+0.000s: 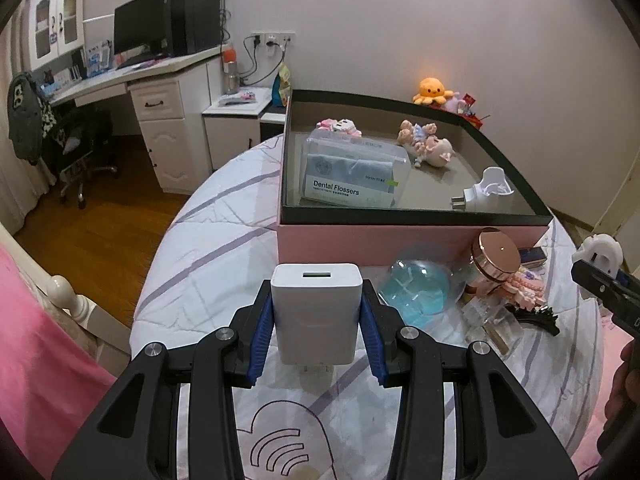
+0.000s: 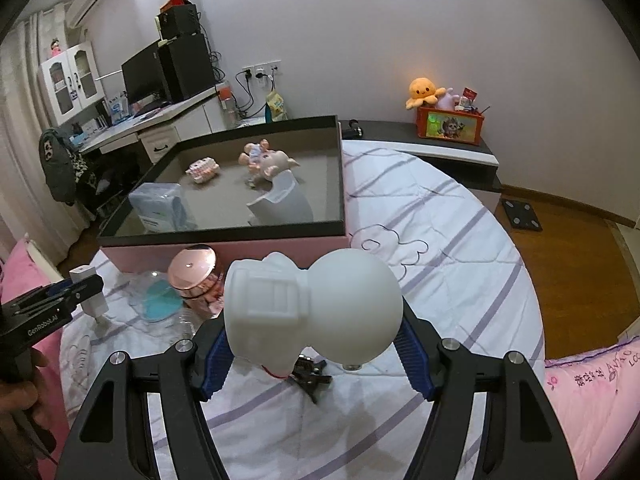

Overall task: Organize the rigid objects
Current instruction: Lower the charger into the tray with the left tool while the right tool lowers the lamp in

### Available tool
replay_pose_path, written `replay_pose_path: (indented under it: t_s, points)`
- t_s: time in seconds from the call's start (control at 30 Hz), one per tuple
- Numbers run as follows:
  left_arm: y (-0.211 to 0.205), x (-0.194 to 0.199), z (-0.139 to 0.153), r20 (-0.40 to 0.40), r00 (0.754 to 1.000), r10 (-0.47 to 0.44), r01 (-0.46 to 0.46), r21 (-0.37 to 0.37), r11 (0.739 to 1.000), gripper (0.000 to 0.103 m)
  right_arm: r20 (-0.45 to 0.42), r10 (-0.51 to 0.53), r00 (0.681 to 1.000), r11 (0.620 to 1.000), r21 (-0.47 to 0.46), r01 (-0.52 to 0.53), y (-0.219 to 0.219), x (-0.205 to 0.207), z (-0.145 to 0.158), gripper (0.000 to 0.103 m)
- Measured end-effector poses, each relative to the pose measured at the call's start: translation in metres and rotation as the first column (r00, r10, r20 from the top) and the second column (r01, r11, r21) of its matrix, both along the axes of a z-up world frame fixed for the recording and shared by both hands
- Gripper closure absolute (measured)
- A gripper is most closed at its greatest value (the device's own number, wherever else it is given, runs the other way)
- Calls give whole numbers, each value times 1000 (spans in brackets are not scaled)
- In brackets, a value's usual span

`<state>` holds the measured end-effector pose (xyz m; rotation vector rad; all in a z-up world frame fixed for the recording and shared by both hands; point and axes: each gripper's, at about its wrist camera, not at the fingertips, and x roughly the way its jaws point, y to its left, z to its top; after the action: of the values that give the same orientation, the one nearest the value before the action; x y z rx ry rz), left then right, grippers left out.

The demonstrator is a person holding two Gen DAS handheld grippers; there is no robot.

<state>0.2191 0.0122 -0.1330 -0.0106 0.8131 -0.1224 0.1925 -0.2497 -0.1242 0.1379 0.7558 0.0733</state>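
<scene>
My left gripper (image 1: 317, 336) is shut on a white USB charger (image 1: 316, 312), held above the bed in front of the pink box (image 1: 360, 240). My right gripper (image 2: 316, 344) is shut on a white astronaut figure (image 2: 312, 308), also above the bed; it shows in the left wrist view (image 1: 598, 250) at the far right. The box (image 2: 224, 244) holds a dental flossers case (image 1: 352, 176), a pig doll (image 1: 428, 144), a white plug-in holder (image 1: 490, 192) and a small pink item (image 1: 338, 126).
On the bedspread before the box lie a rose-gold lidded jar (image 1: 494, 256), a clear blue dome (image 1: 416, 288), clear plastic pieces (image 1: 492, 320) and a black clip (image 2: 312, 372). A desk (image 1: 132, 76) stands far left; an orange toy box (image 2: 450, 124) sits on a bench.
</scene>
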Motion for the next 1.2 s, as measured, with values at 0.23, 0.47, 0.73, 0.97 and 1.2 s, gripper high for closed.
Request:
replay_pose_path:
  t_s: [0.23, 0.47, 0.73, 0.97, 1.2]
  points:
    - [-3, -1, 21, 47, 999, -11, 12, -8, 1000, 62, 45, 34, 998, 999, -10, -34, 11, 5, 21, 32]
    - [-16, 20, 53, 124, 991, -38, 39, -2, 999, 62, 106, 74, 992, 997, -24, -72, 27, 30, 46, 32]
    - [-32, 61, 74, 180, 982, -56, 57, -1, 998, 62, 133, 78, 988, 997, -7, -77, 35, 74, 58, 32]
    - [-47, 104, 73, 179, 981, -71, 73, -1, 997, 62, 122, 79, 989, 997, 4, -80, 39, 116, 55, 32]
    - [-60, 136, 63, 156, 984, -83, 83, 4, 997, 62, 85, 73, 994, 997, 6, -74, 40, 145, 42, 32]
